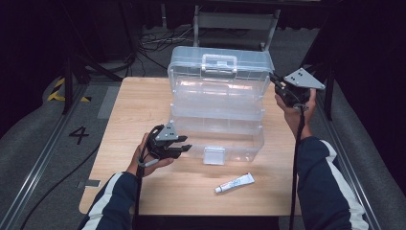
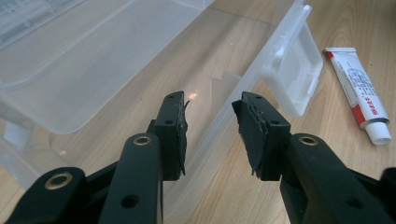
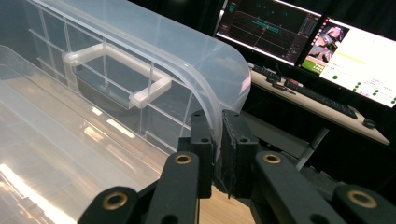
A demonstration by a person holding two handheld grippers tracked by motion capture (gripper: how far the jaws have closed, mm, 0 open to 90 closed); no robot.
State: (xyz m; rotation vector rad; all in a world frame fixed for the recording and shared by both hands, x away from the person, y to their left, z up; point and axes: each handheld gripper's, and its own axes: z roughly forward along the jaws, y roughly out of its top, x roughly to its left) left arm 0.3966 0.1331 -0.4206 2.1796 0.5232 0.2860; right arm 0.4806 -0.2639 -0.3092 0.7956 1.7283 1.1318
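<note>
clear plastic toolbox (image 1: 218, 112) sits open mid-table; right gripper (image 3: 218, 140) pinches the raised lid's (image 3: 140, 70) rim, left gripper's (image 2: 210, 123) spread jaws straddle the front wall, tube (image 1: 234, 183) nearby.

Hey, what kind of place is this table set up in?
Probably a lab or recording studio: monitors with a keyboard on a side desk, cables across the grey floor, dark surroundings around the wooden table.

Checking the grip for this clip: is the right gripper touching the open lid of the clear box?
Touching. In the right gripper view, the right gripper has its jaws pinched on the lid's rim.
</note>
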